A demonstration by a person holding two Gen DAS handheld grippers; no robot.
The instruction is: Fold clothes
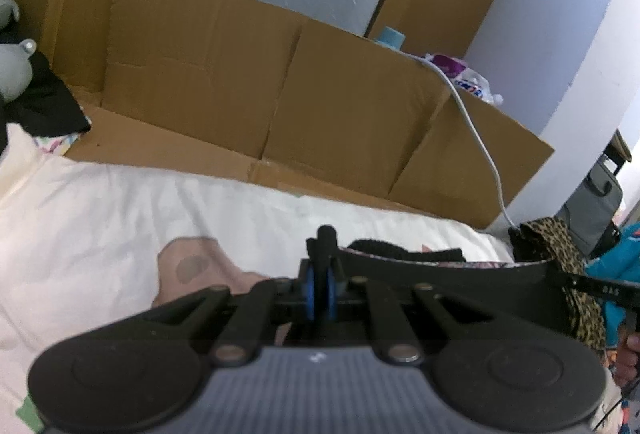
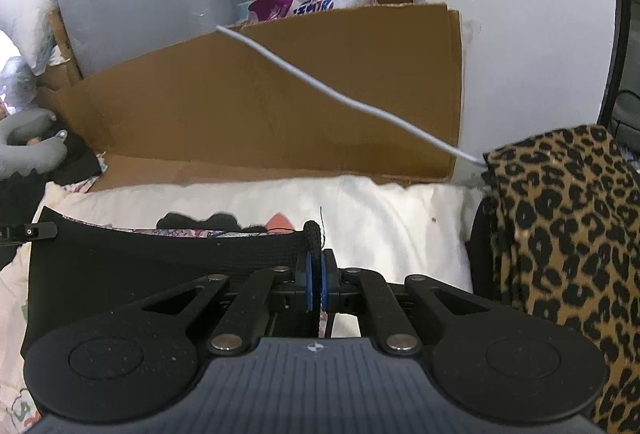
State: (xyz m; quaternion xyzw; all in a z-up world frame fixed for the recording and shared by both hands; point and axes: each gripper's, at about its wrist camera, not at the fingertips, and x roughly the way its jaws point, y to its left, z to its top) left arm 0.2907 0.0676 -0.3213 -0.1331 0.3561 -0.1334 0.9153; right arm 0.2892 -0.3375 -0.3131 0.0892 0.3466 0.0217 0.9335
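A black garment [image 1: 460,278] with a wide waistband hangs stretched between my two grippers above a white bedsheet [image 1: 100,214]. My left gripper [image 1: 321,274] is shut on the band's left corner, and a rolled bit of black cloth sticks up past its blue pads. My right gripper [image 2: 316,274] is shut on the right corner of the same black garment [image 2: 160,266]. A patterned lining shows along the band's top edge. The rest of the garment hangs below, hidden behind the gripper bodies.
A leopard-print cloth [image 2: 560,234] hangs close on the right. Flattened cardboard [image 1: 240,74] leans at the far edge of the bed, with a white cable [image 2: 340,98] running across it. A grey plush toy [image 2: 28,150] and dark clothes lie at the far left.
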